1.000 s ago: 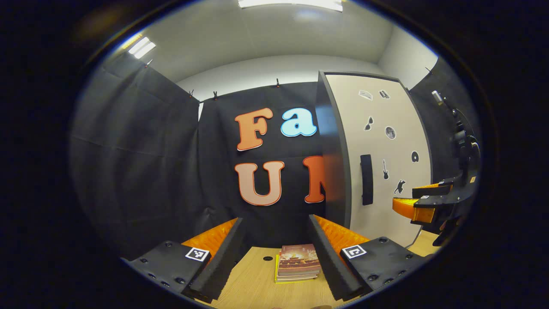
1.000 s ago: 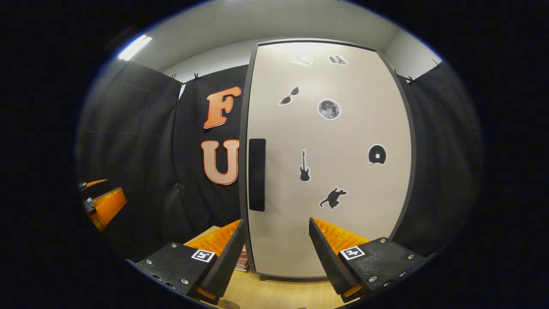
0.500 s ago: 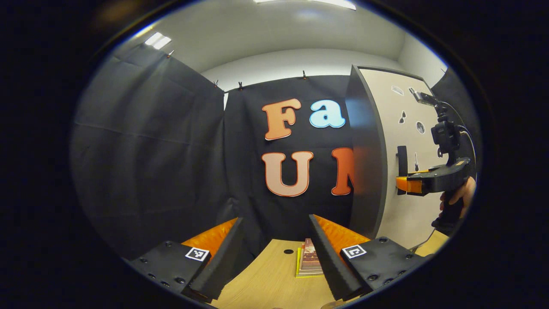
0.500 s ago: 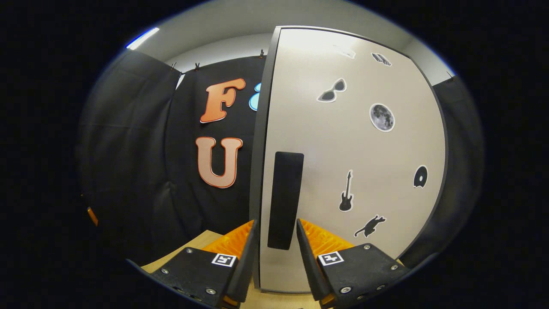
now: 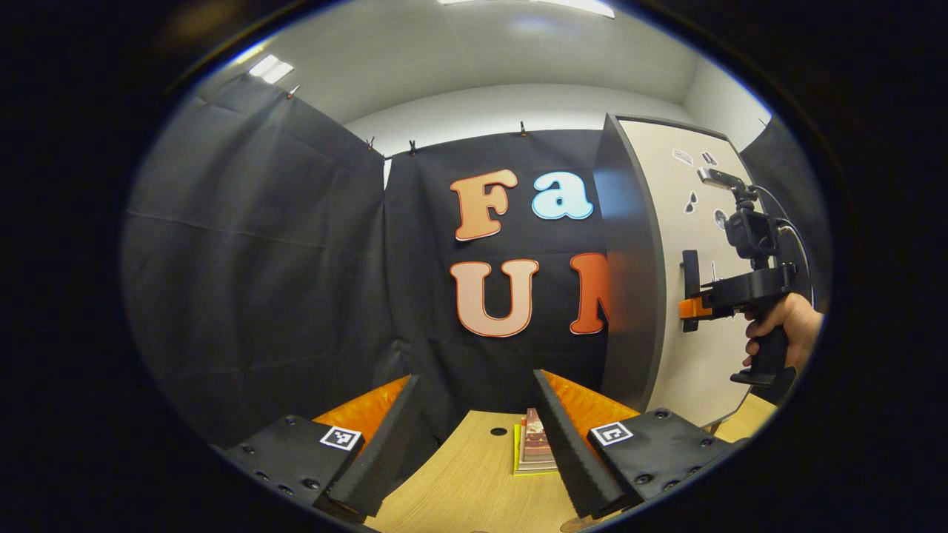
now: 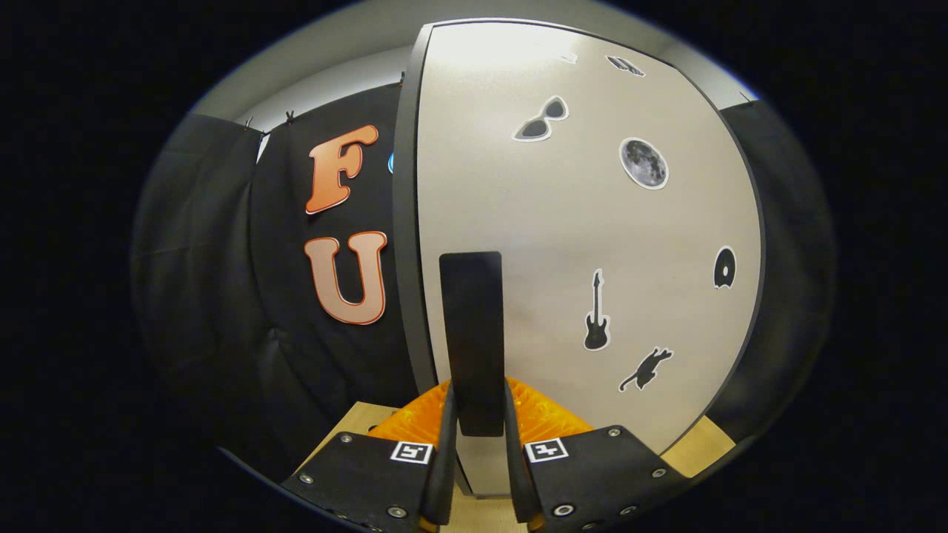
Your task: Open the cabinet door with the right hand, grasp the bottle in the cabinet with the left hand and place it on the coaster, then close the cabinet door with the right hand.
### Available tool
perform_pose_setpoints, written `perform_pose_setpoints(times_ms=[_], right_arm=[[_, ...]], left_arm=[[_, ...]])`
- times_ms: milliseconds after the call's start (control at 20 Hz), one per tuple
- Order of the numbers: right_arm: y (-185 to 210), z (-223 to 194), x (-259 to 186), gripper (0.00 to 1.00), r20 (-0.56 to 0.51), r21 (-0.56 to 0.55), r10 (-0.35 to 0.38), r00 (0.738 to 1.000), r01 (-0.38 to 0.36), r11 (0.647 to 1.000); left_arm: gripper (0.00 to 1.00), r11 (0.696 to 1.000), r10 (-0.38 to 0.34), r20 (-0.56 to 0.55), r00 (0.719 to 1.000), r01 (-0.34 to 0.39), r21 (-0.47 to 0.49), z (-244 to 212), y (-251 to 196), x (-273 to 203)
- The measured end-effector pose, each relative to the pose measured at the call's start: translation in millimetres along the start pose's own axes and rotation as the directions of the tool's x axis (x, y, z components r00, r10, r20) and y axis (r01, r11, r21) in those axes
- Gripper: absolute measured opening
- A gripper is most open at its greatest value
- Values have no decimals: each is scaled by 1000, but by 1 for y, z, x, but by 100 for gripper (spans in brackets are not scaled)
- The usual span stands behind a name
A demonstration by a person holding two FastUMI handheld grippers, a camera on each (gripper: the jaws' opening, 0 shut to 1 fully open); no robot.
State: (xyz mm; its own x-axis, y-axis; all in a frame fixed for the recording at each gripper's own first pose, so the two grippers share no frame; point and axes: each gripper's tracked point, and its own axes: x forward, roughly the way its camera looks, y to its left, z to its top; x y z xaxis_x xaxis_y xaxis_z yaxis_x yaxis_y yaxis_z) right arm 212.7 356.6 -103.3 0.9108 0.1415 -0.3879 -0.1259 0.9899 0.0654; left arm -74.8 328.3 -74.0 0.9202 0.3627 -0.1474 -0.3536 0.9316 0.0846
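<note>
The tall cabinet has a pale door [image 6: 578, 222] with small black stickers and a black vertical handle [image 6: 471, 326] near its left edge. The door lies flush with the cabinet and hides the inside. My right gripper [image 6: 478, 389] is shut on the lower part of the handle, one finger on each side. In the left gripper view the same door [image 5: 700, 222] stands at the right, where the right gripper [image 5: 689, 307], held by a hand [image 5: 785, 326], clamps the handle [image 5: 690, 266]. My left gripper [image 5: 474, 385] hangs open over the wooden table [image 5: 459, 481] with nothing between its fingers.
A small stack of books [image 5: 533, 444] lies on the table just left of the cabinet's dark side wall [image 5: 626, 259]. A small round hole [image 5: 498, 431] sits in the tabletop near the books. Black cloth walls close the booth behind and at the left.
My right gripper has moved in onto the handle and its fingers have come together on it. The left gripper has stayed open and has barely moved.
</note>
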Motion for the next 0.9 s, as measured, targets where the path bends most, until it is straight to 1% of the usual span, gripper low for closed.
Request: perform_pose_setpoints(times_ms=[50, 100, 150, 300, 400, 550, 900], right_arm=[[0, 1, 0, 30, -8, 12, 6, 1000, -6, 1000], [0, 0, -3, 25, -15, 25, 14, 1000, -14, 1000], [1, 0, -5, 25, -10, 35, 17, 1000, -17, 999], [0, 0, -13, 25, 12, 18, 21, 1000, -21, 1000], [1, -1, -20, 25, 4, 27, 50, 999, -50, 998], [1, -2, -35, 25, -3, 29, 92, 996, -92, 995], [-2, 3, -63, 25, -5, 33, 162, 987, -162, 986]], left_arm=[[96, 1000, -1, 3, 1000, 1, 3, 1, -1, -3], [98, 1000, 0, 5, 1000, 0, 3, 2, -1, -5], [96, 1000, 1, 4, 1000, -1, 2, 0, -1, -6], [96, 1000, 9, -3, 1000, -9, -7, -4, -2, 1], [96, 1000, -1, -6, 1000, 1, -19, -5, -11, 10], [97, 999, -31, -3, 1000, 31, -18, -2, -29, 18], [96, 990, -142, 26, 990, 142, -9, 7, -99, -9]])
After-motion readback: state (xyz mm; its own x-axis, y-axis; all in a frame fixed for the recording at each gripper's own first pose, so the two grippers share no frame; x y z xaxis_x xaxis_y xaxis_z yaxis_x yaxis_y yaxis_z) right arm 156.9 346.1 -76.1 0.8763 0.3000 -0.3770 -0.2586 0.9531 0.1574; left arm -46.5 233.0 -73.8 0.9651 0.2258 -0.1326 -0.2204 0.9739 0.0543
